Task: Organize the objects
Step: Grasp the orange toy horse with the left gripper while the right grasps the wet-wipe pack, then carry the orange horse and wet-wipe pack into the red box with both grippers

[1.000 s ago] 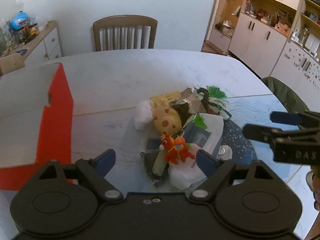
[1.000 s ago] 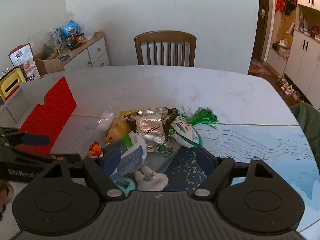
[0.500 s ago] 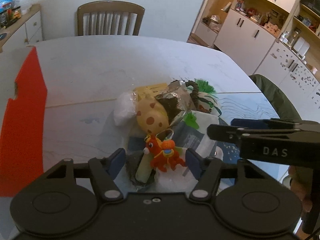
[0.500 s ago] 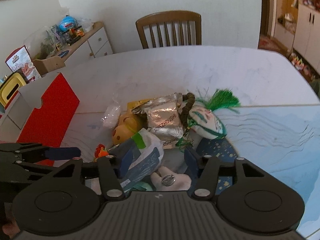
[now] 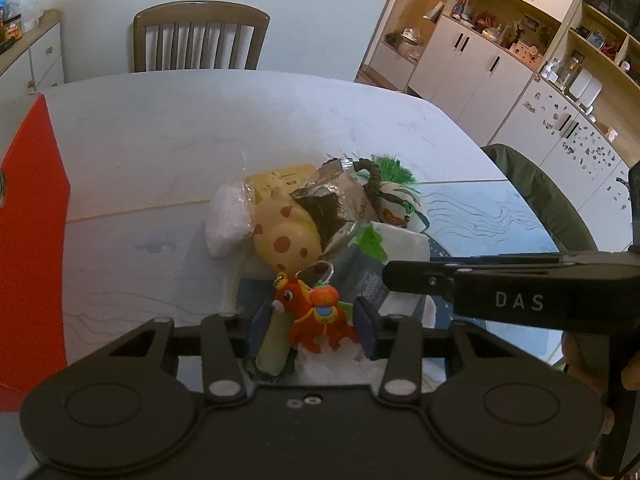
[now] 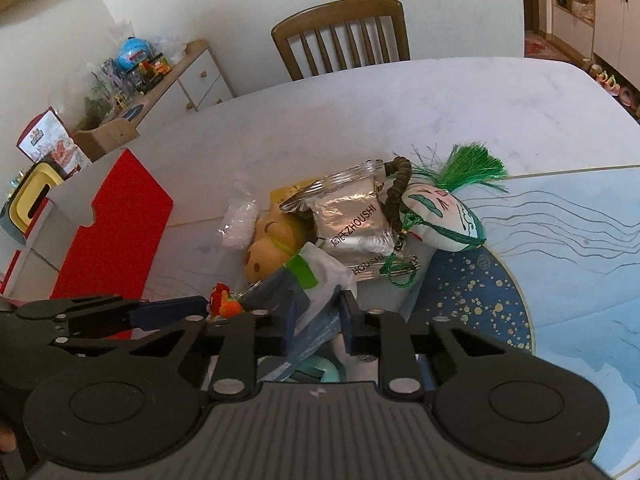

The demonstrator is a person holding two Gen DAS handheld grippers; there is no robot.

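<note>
A kitchen-dining room is showing: a white marble-look table (image 5: pixel 168 148) with a blue patterned mat (image 6: pixel 560 248) on its right part; a wooden chair (image 5: pixel 200 40) is standing at the far side; white cabinets (image 5: pixel 500 68) are lining the right wall. A red box (image 6: pixel 116 236) is sitting on the table's left edge; a heap of small items is lying mid-table, partly on the mat. In the heap: a foil packet (image 6: pixel 352 216), a spotted yellow plush (image 5: pixel 286 236), a green-tasselled doll (image 6: pixel 440 216), a clear bag of white stuff (image 5: pixel 230 224), a white pouch (image 6: pixel 320 276).

The left gripper (image 5: pixel 310 322) is sitting at the heap's near edge; its blue pads are closing in on either side of an orange toy (image 5: pixel 316 312), and whether both are touching it I cannot tell. The right gripper (image 6: pixel 316 320) is narrowing on the near end of the pouch; the jaws are pressing its sides, gripping it.
</note>
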